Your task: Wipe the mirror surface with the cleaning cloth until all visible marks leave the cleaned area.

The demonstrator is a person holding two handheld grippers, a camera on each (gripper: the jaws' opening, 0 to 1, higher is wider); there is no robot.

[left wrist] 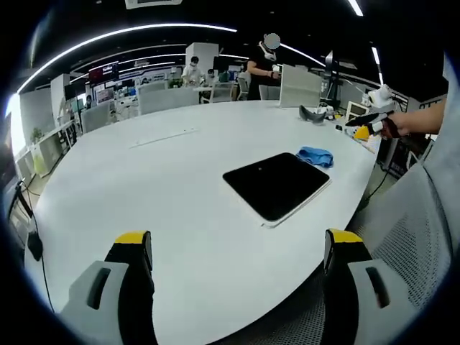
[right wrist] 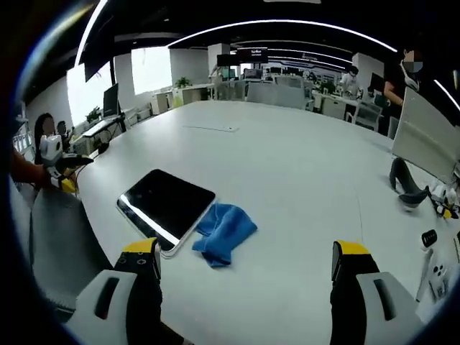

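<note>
A dark rectangular mirror [left wrist: 277, 185] with a white rim lies flat on the big white table [left wrist: 172, 187]. A crumpled blue cleaning cloth [left wrist: 316, 156] sits against its far edge. My left gripper [left wrist: 238, 244] is open and empty, held back over the table's near edge. In the right gripper view the mirror [right wrist: 165, 205] lies ahead on the left, with the cloth [right wrist: 224, 233] touching its right corner. My right gripper [right wrist: 246, 251] is open with nothing in it, just short of the cloth. Each gripper shows small in the other's view, the right gripper [left wrist: 370, 123] and the left gripper [right wrist: 61, 164].
A grey mesh chair [left wrist: 410, 237] stands at the table edge beside the mirror, and shows as the chair [right wrist: 54, 237] too. A dark object [right wrist: 406, 188] and small items [right wrist: 431, 241] lie near the table's far side. People stand among desks [left wrist: 266, 57] behind.
</note>
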